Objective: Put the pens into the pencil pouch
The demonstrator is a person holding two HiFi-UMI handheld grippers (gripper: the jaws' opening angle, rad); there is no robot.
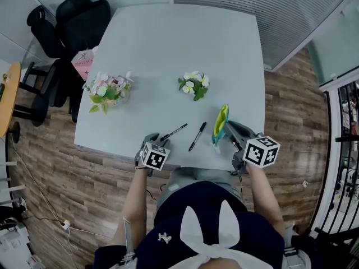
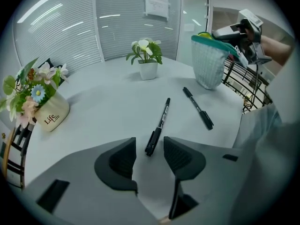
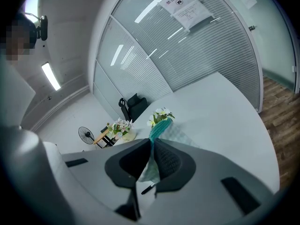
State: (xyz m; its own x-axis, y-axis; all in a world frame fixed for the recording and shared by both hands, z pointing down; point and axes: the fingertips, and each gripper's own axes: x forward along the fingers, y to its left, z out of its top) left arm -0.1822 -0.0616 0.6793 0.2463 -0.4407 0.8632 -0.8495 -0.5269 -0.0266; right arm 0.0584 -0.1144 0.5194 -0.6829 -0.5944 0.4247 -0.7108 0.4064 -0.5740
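Right gripper (image 3: 151, 146) clamps pencil pouch (image 2: 208, 67) rim, mouth up, prob. for loading; left gripper (image 2: 149, 144), jaws apart, straddles nearest pen (image 2: 160, 125).

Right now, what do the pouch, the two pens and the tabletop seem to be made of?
Pouch: soft fabric, apparently pale mesh with a teal rim; a fine grid weave shows.
Pens: probably black plastic, slightly glossy; white print shows on one barrel.
Tabletop: smooth, pale, low-sheen surface, perhaps laminate; no grain shows.
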